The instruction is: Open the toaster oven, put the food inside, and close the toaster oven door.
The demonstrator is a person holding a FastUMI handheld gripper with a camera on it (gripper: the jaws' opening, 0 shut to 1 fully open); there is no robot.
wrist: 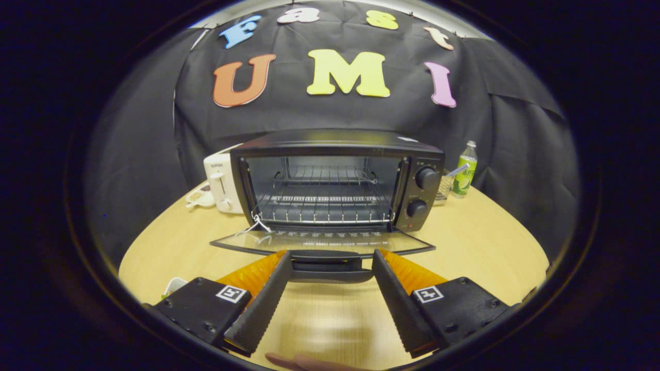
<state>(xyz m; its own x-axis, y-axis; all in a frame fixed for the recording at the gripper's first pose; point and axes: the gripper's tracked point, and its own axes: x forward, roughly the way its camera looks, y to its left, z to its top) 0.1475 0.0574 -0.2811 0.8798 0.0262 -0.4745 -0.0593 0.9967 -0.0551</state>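
We see a staged recording booth, not a real kitchen: black cloth wall (515, 118) draped behind a round wooden table (479, 242) holding a toaster oven (335, 178), white toaster (220, 183) and bottle (465, 169).

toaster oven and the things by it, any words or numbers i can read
None can be read.
white toaster: small mark, too blurred.
green bottle: label too blurred.
toaster oven knobs: markings too small.
claw, open at the door handle: square tags, no words.
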